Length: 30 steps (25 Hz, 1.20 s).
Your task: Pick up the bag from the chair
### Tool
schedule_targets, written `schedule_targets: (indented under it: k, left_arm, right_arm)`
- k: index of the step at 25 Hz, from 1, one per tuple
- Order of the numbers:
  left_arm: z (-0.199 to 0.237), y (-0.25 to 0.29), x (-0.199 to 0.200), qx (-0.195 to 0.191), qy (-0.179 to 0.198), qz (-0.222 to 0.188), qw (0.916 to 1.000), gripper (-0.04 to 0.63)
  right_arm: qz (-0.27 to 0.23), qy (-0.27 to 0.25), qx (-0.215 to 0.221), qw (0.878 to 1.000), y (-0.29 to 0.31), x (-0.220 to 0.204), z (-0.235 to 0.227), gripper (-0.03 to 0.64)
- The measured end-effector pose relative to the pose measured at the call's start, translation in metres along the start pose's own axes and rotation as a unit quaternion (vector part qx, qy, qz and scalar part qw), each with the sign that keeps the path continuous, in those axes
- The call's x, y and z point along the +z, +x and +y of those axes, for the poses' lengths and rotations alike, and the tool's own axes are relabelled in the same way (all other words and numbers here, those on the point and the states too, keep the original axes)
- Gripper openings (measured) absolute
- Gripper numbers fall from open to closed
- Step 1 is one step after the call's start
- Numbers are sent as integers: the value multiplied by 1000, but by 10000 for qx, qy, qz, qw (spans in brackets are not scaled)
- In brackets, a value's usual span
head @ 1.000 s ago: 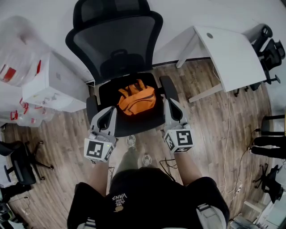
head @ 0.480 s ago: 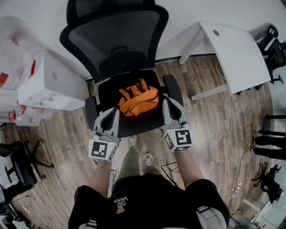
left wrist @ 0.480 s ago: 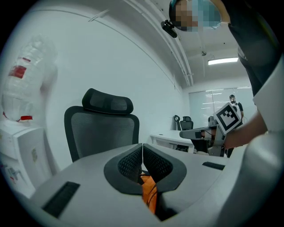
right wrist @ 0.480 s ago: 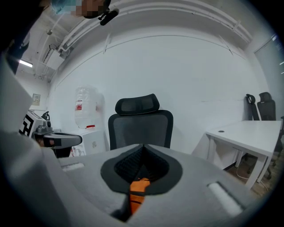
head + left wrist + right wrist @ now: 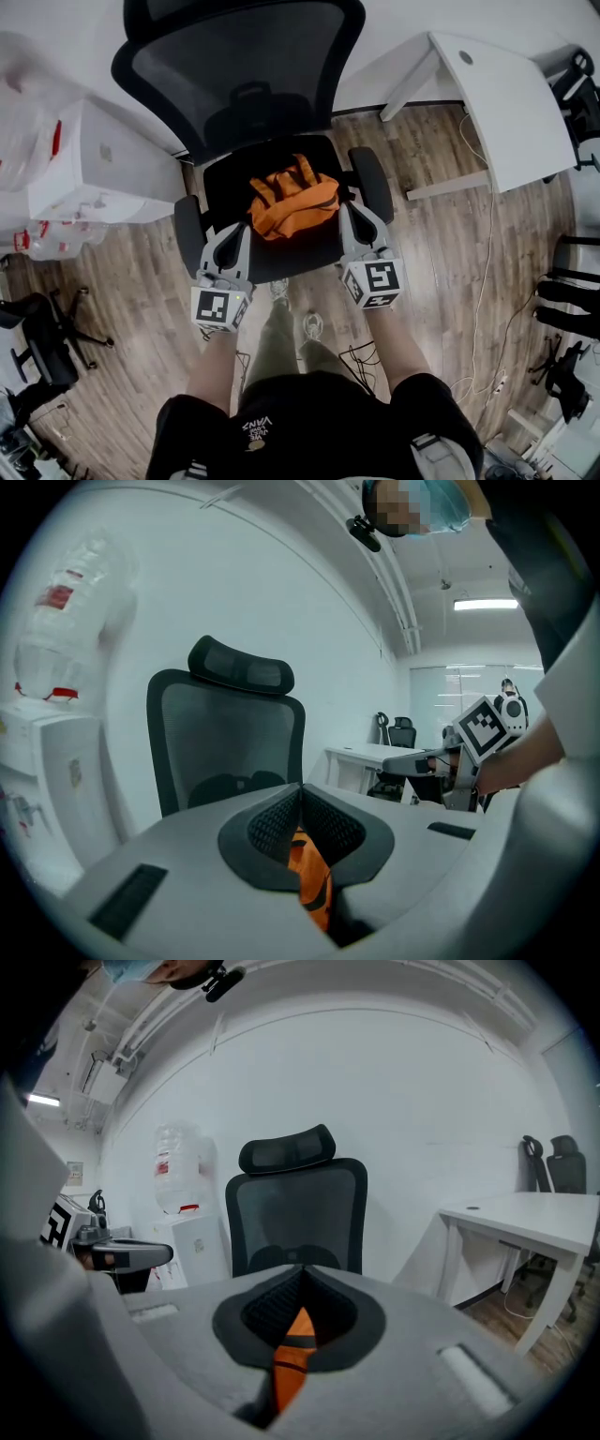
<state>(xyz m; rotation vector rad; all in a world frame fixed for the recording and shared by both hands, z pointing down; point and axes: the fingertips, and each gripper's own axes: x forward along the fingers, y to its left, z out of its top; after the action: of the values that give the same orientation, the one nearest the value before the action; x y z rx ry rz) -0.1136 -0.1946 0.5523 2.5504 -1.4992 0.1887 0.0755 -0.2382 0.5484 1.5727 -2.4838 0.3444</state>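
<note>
The left gripper (image 5: 230,242) and right gripper (image 5: 359,225) both have their jaws pressed together and hold nothing. In each gripper's own view, only a strip of orange shows beyond the closed pads. Over the last second both hands have sunk and pushed forward toward the office chair (image 5: 242,89), and the jaws have stayed closed throughout. Their tips now sit low over the front of the black seat (image 5: 281,255), one on each side of the orange bag (image 5: 292,199), near it but not touching. This looks like the end of the approach. The jaws would need to spread before either gripper could take hold. The bag lies slumped in the middle of the seat, between the two armrests (image 5: 373,183). Its long axis runs across the seat from side to side, tilted slightly so the right end sits a little farther back. Its two carry handles (image 5: 292,172) lie at the far edge and point toward the mesh backrest, away from the person.
</note>
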Motion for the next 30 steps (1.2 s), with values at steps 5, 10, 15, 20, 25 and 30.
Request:
schedule_targets:
  k: [5,10,15,20,25,30]
  left_arm:
    - [3,6,-32,33,-293,240,9993,9]
    - [0,13,-62,-32,-504,506,9974,9]
    - [0,15,-89,17,-760,735,9944,9]
    - [0,17,-109,63,-934,941,9912,47]
    - [-2,19,-124,95,-1198,1102,9866,159]
    - [-8,23,-138,16,-1332,1292,9826,236]
  right_arm:
    - [337,42,34,9994,11,-35,-5,0]
    - [680,74,26,9977,19,-70,-11,0]
    - [956,93,82,9953,26,-96,-13,37]
    - [1133,75,55,9935,30,-110,-18,130]
    - [1311,-6,123,9913,33,-122,-19,201]
    - [1436,-113,217,9893,36,-130,-17,247]
